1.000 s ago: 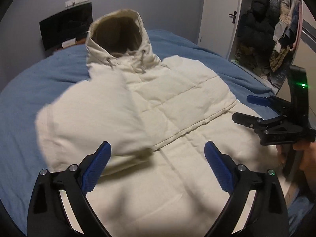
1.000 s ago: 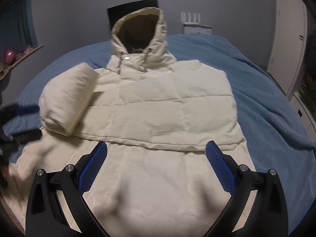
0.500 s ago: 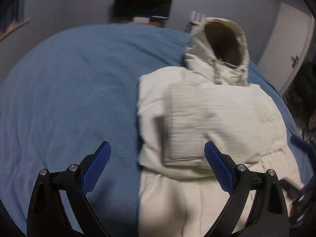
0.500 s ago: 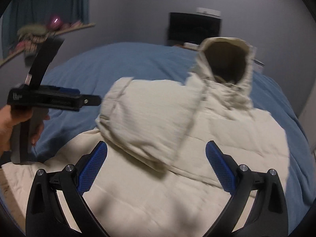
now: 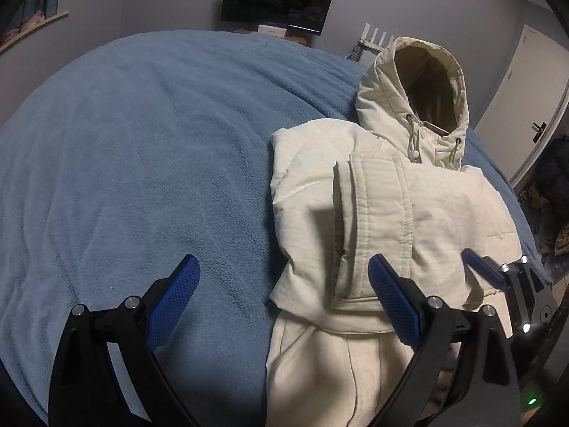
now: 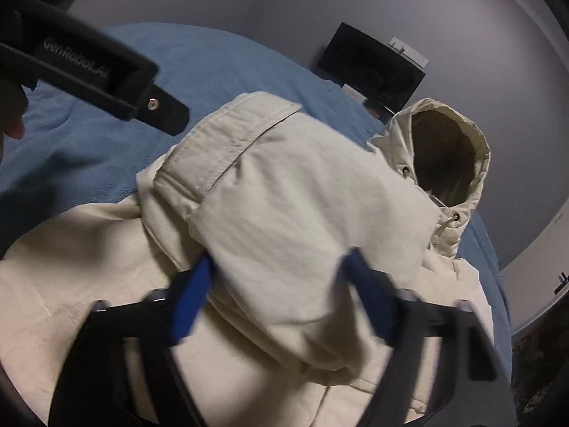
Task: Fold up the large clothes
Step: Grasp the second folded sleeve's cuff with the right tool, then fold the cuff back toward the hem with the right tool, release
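A cream hooded jacket [image 5: 391, 213] lies on the blue bed cover [image 5: 142, 160], hood [image 6: 444, 149] toward the far wall. One sleeve [image 6: 284, 206] is folded across the chest. My left gripper [image 5: 284, 277] is open and empty, one finger over the cover, the other over the jacket's left edge. My right gripper [image 6: 281, 288] straddles the folded sleeve; its jaws are closing and the blurred pads [image 6: 192, 295] meet the puffy fabric on both sides. In the left wrist view the right gripper [image 5: 498, 281] sits low on the jacket's right side. The left gripper's body [image 6: 89, 71] crosses the right wrist view's upper left.
A dark screen [image 5: 277, 0] hangs on the grey wall behind the bed, with a white router [image 5: 377, 39] beside it. A door [image 5: 533, 106] and a dark pile of clothes [image 5: 554, 206] stand at the right. A hand [image 6: 10, 114] shows at the left edge.
The left gripper swung to the jacket's left edge and then held. The right gripper moved in over the folded sleeve and its jaws narrowed around it.
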A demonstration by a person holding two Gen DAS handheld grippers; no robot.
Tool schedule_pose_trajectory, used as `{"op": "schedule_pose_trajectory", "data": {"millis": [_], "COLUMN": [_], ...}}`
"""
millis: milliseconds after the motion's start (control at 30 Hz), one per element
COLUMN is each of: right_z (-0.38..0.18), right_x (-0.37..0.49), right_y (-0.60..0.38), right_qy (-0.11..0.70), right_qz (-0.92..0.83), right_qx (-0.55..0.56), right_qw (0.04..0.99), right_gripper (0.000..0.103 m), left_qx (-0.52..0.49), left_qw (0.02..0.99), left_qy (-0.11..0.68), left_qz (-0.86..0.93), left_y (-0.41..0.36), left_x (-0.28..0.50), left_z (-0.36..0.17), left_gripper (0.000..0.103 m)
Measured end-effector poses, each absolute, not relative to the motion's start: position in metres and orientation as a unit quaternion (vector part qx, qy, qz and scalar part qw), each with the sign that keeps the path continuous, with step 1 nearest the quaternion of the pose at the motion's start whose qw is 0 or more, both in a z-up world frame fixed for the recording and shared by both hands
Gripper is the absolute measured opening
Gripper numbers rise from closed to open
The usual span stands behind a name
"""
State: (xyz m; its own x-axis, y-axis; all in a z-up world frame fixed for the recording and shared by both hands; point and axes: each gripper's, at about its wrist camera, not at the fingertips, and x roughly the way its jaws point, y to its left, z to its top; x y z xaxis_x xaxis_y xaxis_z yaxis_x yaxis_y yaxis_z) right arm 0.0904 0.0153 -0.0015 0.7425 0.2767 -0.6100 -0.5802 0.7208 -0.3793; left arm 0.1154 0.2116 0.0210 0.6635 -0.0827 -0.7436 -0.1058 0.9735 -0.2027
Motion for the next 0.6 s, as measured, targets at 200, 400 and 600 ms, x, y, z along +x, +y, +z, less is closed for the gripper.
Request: {"op": "schedule_pose_trajectory", "data": {"millis": [200, 400, 600], "right_z": [0.019, 0.036, 0.046], "right_x": [0.101, 0.100, 0.094], "right_y": [-0.031, -0.088, -0.140], "right_qy": [0.277, 0.294, 0.297], "right_qz": [0.205, 0.186, 0.154], "right_qx": [-0.205, -0.111, -0.064], "right_qw": [0.916, 0.931, 0.940], "right_gripper": [0.039, 0.038, 0.038], "left_qx": [-0.116, -0.107, -0.083], "left_qw": [0.905, 0.905, 0.901], "left_qy": [0.409, 0.411, 0.425], "left_qz": [0.004, 0.003, 0.002], "left_y": [0.208, 0.202, 0.193], "left_x": [0.114, 0.112, 0.114], "left_z": [0.023, 0.022, 0.016], "left_gripper": [0.092, 0.092, 0.092]}}
